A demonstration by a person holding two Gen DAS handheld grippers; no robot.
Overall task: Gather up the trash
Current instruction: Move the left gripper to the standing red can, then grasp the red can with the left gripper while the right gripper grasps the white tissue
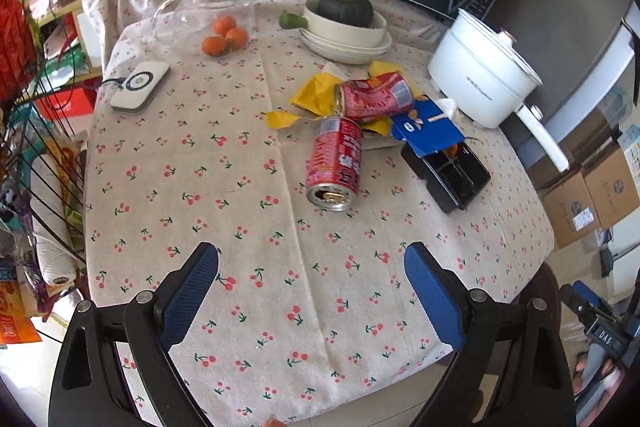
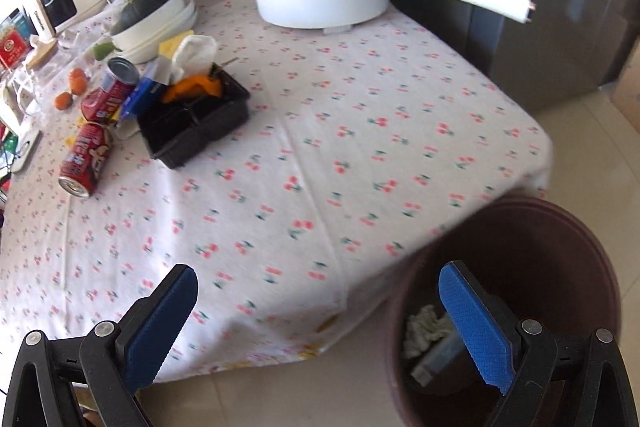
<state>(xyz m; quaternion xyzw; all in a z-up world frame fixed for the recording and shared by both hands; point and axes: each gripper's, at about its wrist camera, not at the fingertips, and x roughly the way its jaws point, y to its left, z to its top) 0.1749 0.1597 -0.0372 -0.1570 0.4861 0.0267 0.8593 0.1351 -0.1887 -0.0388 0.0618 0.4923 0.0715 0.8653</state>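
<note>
The near red can (image 1: 334, 163) lies on its side on the worktop (image 1: 240, 227), straight ahead of the left gripper (image 1: 312, 275), its open end toward the wide, empty fingers. The right gripper (image 2: 316, 307), also wide and empty, hangs by the bin (image 2: 560, 227), farther away.

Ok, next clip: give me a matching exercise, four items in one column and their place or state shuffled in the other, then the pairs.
Items:
1. near red can
2. black tray
3. crumpled tissue
4. dark squash

Place or state:
A. inside the brown bin
B. sitting in a white bowl
C. lying on its side, open end toward the left claw
D. on the tablecloth, orange scraps in one compartment

Pairs: 1-C, 2-D, 3-A, 4-B
</note>
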